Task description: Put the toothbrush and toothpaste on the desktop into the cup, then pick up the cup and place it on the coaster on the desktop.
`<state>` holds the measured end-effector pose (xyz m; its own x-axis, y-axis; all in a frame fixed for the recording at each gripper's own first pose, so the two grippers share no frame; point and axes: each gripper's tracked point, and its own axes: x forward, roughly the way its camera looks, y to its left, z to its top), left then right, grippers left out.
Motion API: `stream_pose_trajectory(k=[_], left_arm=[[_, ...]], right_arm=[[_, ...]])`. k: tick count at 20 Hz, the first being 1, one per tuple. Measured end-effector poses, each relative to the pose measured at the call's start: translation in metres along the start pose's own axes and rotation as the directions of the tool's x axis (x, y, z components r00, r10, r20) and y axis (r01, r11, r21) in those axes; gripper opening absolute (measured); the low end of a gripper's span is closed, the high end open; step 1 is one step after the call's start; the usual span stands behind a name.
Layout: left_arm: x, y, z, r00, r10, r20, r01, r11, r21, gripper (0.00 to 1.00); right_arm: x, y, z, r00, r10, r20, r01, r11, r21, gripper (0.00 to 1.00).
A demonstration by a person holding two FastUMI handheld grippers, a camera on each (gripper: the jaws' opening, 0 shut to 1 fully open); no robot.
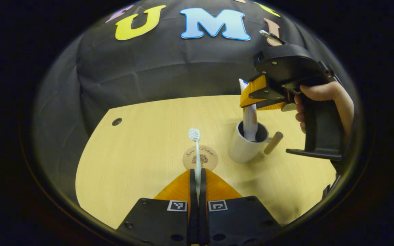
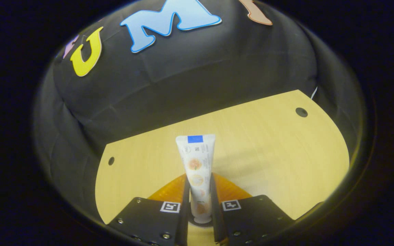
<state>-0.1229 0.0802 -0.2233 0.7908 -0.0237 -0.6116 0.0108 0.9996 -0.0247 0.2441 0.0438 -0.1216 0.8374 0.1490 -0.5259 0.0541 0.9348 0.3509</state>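
Leftmost, the left gripper clamps the toothbrush upright, bristles up, above the coaster on the desk. Further right stands the cup — the toothpaste reaches into it, pinched by the right gripper in a hand.

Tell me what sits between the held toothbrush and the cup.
Nothing but bare desktop separates toothbrush and cup in the left gripper view; the coaster lies behind the brush.
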Motion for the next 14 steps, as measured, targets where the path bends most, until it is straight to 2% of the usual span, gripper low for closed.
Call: stream_pose_trajectory(k=[1,2,4,5,7,14], left_arm=[[0.001,0.001,0.002,1.000,-0.004,0.006,0.004,1.000,0.004,0.08],[0.001,0.002,0.005,1.000,-0.006,0.013,0.006,1.000,0.009,0.08],[0.001,-0.002,0.013,1.000,-0.012,0.025,0.011,1.000,0.019,0.08],[-0.001,-0.003,0.012,0.999,-0.014,0.029,0.014,1.000,0.022,0.08],[-0.002,-0.004,0.016,0.999,-0.018,0.035,0.017,1.000,0.025,0.08],[-0.007,-0.012,0.031,0.994,-0.026,0.104,0.019,0.998,0.062,0.08]], right_arm=[[-0.002,0.000,-0.003,1.000,0.000,-0.007,0.000,1.000,-0.003,0.37],[-0.004,0.002,-0.007,1.000,0.008,-0.017,-0.008,1.000,-0.006,0.33],[-0.007,-0.001,-0.015,0.999,-0.007,-0.033,0.007,1.000,-0.026,0.41],[-0.008,0.002,-0.018,0.999,0.003,-0.037,-0.004,1.000,-0.029,0.56],[-0.016,0.003,-0.022,0.999,0.002,-0.040,-0.004,0.999,-0.042,0.76],[-0.031,-0.005,-0.014,1.000,-0.006,-0.012,0.006,0.999,-0.038,0.76]])
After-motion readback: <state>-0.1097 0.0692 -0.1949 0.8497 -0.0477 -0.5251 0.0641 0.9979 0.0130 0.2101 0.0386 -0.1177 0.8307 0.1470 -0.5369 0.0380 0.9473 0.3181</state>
